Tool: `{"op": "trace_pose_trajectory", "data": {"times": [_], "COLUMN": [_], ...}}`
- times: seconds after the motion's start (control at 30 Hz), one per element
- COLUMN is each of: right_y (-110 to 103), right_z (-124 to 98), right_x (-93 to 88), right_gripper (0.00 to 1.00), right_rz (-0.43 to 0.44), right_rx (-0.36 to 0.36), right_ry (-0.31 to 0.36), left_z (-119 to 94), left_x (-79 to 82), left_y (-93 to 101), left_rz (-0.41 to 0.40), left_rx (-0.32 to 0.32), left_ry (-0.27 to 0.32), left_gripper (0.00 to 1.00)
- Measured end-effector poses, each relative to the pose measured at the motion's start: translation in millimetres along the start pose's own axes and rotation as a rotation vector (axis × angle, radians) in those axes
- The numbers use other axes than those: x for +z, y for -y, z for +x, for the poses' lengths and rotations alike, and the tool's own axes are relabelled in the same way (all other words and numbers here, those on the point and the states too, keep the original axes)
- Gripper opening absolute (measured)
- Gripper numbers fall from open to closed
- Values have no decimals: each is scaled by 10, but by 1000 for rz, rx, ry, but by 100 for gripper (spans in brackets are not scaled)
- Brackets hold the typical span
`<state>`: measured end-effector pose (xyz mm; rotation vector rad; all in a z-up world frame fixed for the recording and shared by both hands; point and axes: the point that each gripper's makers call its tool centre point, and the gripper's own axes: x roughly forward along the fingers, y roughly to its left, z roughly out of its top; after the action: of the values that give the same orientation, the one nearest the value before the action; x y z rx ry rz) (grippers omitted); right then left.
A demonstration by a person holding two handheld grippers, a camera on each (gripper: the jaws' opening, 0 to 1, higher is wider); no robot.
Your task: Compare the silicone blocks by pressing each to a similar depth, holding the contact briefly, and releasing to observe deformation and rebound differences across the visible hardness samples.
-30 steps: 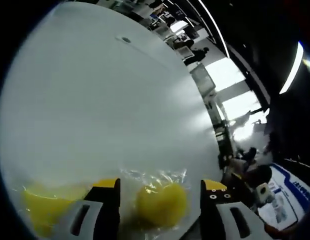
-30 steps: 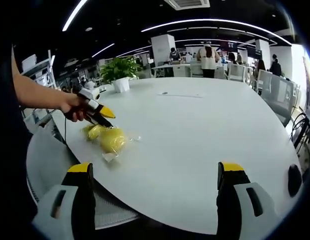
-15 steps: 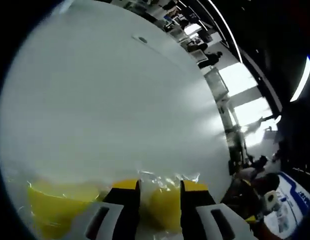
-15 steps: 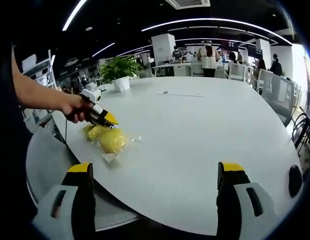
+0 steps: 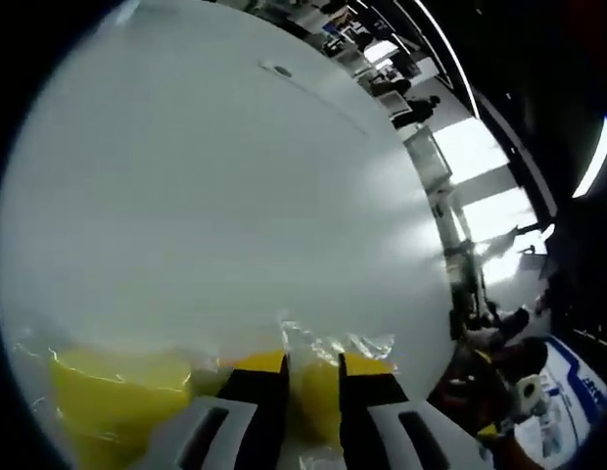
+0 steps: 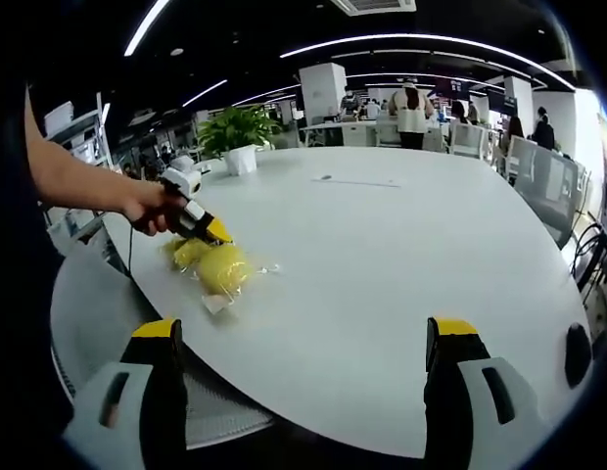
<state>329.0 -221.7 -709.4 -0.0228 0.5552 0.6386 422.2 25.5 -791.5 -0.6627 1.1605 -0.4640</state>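
Observation:
A yellow silicone block (image 5: 315,392) in clear plastic wrap sits squeezed between my left gripper's (image 5: 311,362) black, yellow-tipped jaws, which stand close together. A second yellow block (image 5: 113,397) lies just to its left on the white table (image 5: 206,176). In the right gripper view, a person's hand holds the left gripper (image 6: 216,235) down on the near block (image 6: 225,270), with the other block (image 6: 186,253) beside it near the table's left edge. My right gripper (image 6: 308,338) is wide open above the near table edge, holding nothing.
A potted plant (image 6: 235,135) stands at the far left of the round table (image 6: 401,255). A small flat mark (image 6: 323,179) lies at the far middle. Chairs, desks and people are beyond the table. A dark chair (image 6: 578,352) sits at the right.
My left gripper's jaws went from wide apart to pinched on the wrapped yellow block, narrowing further in the last half second. The right gripper has held still.

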Motion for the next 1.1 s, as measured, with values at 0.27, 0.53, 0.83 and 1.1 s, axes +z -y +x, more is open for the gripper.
{"op": "trace_pose_trajectory", "data": {"times": [0.27,0.53,0.83,1.1], "right_y": [-11,20,8,28], "right_z": [-6,-30,-30,-31], "right_x": [-1,-17,-34,11], "right_gripper": [96,96,96,96], "right_rz": [-2,4,1,-10], "right_rx": [2,-7,-6,-8], "right_ry": [-2,1,-5,0], "left_z": [130,221,197,163], "left_x": [12,-121,-141,-94], "left_y": [-30,-4,34,123], "left_rz": [-13,97,48,4], "left_rx": [26,39,37,-7], "left_ry": [3,-29,-22,13], "left_gripper": [20,2,0,0]}}
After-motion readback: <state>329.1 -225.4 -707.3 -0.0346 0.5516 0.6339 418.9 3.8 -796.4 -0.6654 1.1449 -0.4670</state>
